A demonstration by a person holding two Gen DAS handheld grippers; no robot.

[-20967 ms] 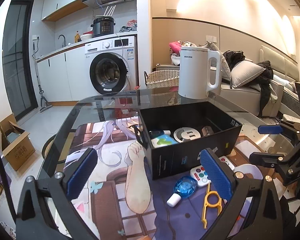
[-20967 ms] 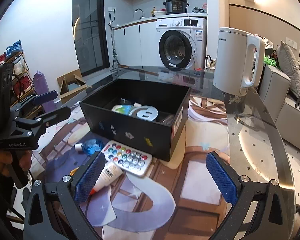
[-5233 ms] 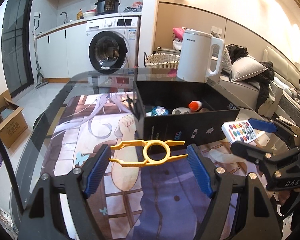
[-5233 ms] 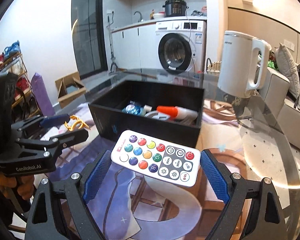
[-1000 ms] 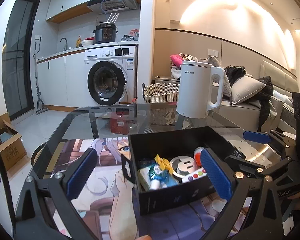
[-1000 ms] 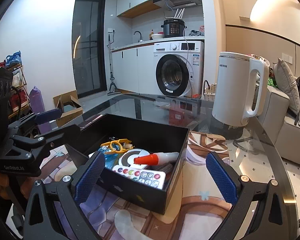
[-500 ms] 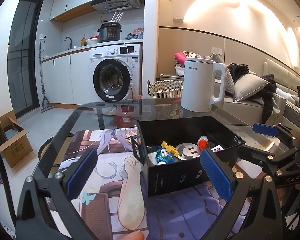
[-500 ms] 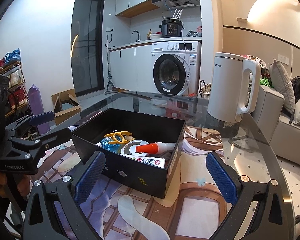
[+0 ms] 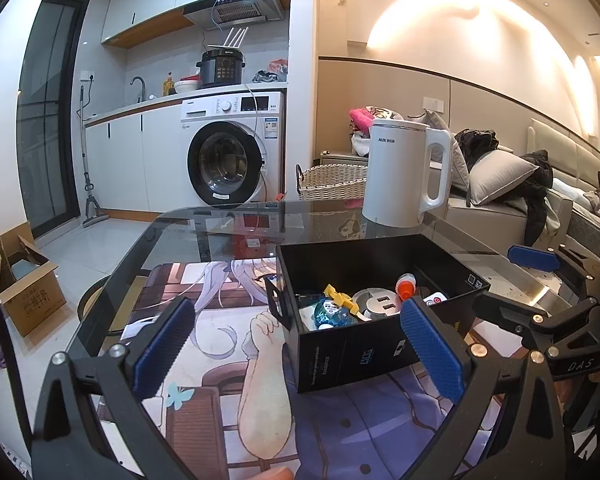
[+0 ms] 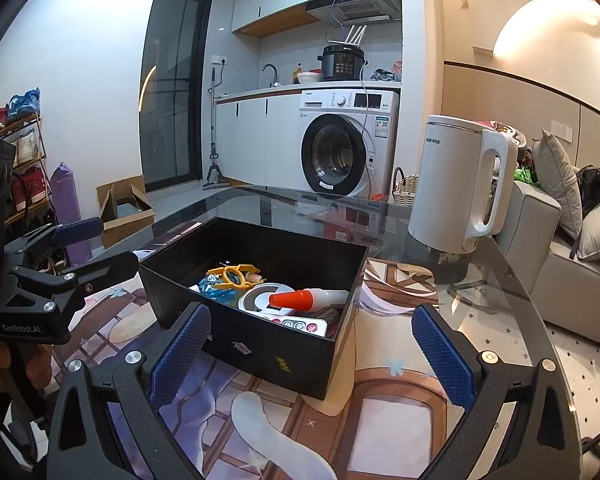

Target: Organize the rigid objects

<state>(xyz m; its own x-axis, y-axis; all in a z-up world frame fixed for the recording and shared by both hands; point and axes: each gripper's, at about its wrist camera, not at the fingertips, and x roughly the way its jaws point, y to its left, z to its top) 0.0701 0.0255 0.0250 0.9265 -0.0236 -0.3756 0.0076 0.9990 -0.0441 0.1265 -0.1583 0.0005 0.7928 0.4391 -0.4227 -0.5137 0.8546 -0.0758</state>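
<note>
— Left wrist view: what is the left claw (image 9: 296, 342) doing?
— Gaping wide, holding nothing; the black box (image 9: 352, 350) is sitting just ahead, slightly right.
— Right wrist view?
— The right claw (image 10: 312, 350) is spreading empty too, box just ahead, remote (image 10: 300, 325) and glue bottle (image 10: 308, 298) lying inside.

"AUX" on the white kettle (image 9: 404, 172), "DAS" on the right hand-held gripper (image 9: 540, 284), "GenRobot.AI" on the left hand-held gripper (image 10: 88, 244)

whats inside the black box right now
In the black box: yellow clip, blue bottle, round white gadget, orange-capped tube, remote partly hidden by the front wall. Anything beneath is covered.
</note>
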